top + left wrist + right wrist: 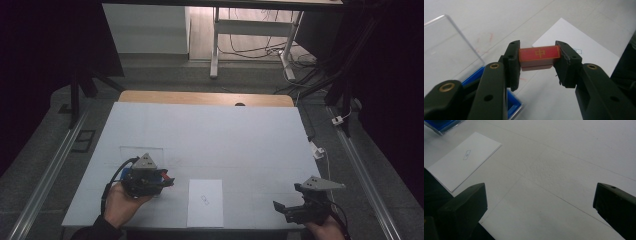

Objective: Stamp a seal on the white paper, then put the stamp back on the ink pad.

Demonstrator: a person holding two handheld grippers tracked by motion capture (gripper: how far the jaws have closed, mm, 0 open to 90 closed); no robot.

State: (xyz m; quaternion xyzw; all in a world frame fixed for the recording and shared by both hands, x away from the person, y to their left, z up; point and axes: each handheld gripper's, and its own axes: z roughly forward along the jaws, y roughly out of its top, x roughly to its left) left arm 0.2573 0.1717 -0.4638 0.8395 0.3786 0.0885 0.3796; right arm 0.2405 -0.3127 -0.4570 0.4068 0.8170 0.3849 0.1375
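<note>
White covers the table (210, 135) in the high view — the left gripper (167, 180) hangs beside a sheet (205, 202), the right gripper (280, 207) near the front edge. Left gripper view: jaws pinch a red block (539, 56) above the sheet (579, 65), blue box (511, 105) below. Right gripper view — jaws spread wide over bare table (554, 170).

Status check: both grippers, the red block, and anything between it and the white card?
Left gripper shut on red block, held above the table. Right gripper open, empty. White card just ahead, nothing in the way.
</note>
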